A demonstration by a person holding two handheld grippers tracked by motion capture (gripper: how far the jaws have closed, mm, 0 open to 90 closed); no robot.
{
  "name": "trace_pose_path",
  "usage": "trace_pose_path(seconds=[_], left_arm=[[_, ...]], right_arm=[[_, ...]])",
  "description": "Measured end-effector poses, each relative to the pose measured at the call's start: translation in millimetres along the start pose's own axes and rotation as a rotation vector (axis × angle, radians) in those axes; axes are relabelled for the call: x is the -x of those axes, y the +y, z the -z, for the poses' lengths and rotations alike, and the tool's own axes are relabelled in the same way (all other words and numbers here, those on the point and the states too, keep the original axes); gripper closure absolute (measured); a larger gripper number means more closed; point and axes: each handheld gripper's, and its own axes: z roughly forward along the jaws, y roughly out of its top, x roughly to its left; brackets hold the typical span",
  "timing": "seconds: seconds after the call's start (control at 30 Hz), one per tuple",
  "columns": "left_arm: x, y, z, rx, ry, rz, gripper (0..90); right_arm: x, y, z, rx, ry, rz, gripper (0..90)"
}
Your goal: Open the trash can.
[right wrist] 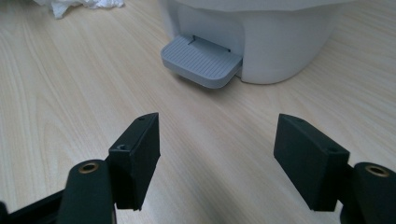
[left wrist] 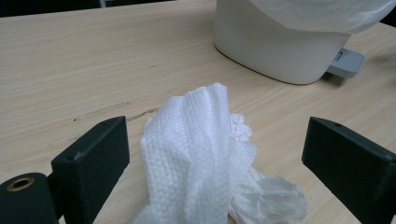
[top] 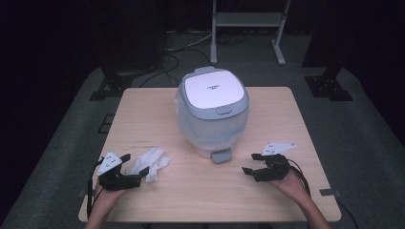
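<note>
I see a small white pedal bin [top: 212, 112] standing mid-table [top: 157, 205], lid down, its grey foot pedal [top: 221, 155] facing me. A crumpled white tissue [top: 152, 163] lies on the wood to the bin's front left. My left gripper [top: 135, 169] sits at the tissue with its jaws spread wide; in the left gripper view the tissue [left wrist: 201, 154] rises between them, gripped by neither. My right gripper [top: 253, 163] rests near the table's right front, jaws apart and empty, pointed toward the pedal [right wrist: 201, 60].
</note>
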Motion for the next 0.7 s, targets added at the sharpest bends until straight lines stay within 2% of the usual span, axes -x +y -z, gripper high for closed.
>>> trace_pose_path(seconds=[0.37,0.7], left_arm=[[-1.3,0.1,1.1,0.005,0.008,0.004,6.7],[-2.4,0.0,1.3,0.009,0.003,0.008,6.7]], right_arm=[[0.1,10.1,-7.4,-0.005,0.005,0.018,30.1],[-2.9,21.0,-21.2,-0.018,0.029,0.030,30.9]])
